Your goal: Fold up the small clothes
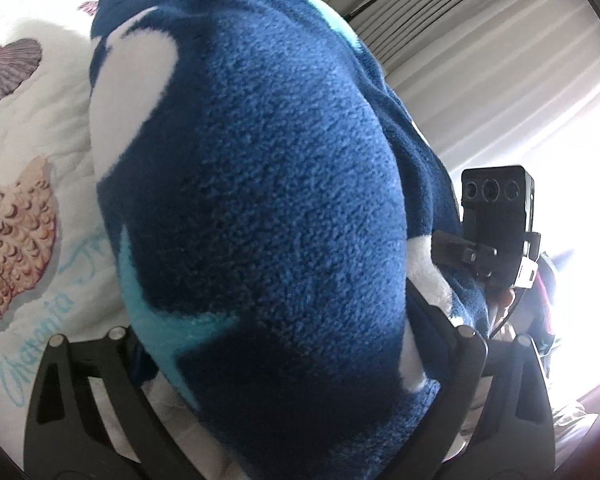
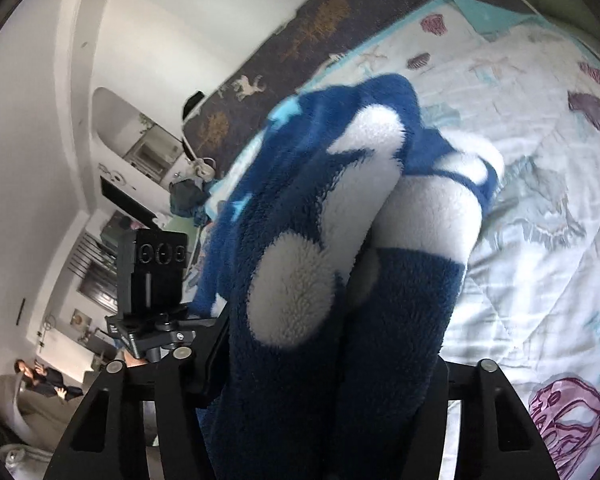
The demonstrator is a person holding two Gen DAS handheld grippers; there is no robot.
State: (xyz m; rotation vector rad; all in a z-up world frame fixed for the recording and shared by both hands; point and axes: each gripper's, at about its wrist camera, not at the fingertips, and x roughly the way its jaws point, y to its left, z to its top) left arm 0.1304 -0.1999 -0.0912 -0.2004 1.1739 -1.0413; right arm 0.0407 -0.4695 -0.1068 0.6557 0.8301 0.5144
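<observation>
Blue fleece garment (image 1: 260, 208) lifted above the shell-print quilt (image 1: 24, 184), bunched between both tools, left gripper (image 1: 284, 412) and right gripper (image 2: 324, 400) each pinching a thick fold; best kept taut and level, edges matched before lowering flat onto the near quilt

one blue fleece garment (image 1: 260, 208), two grippers (image 1: 284, 400), one seashell quilt (image 2: 540, 260)
</observation>
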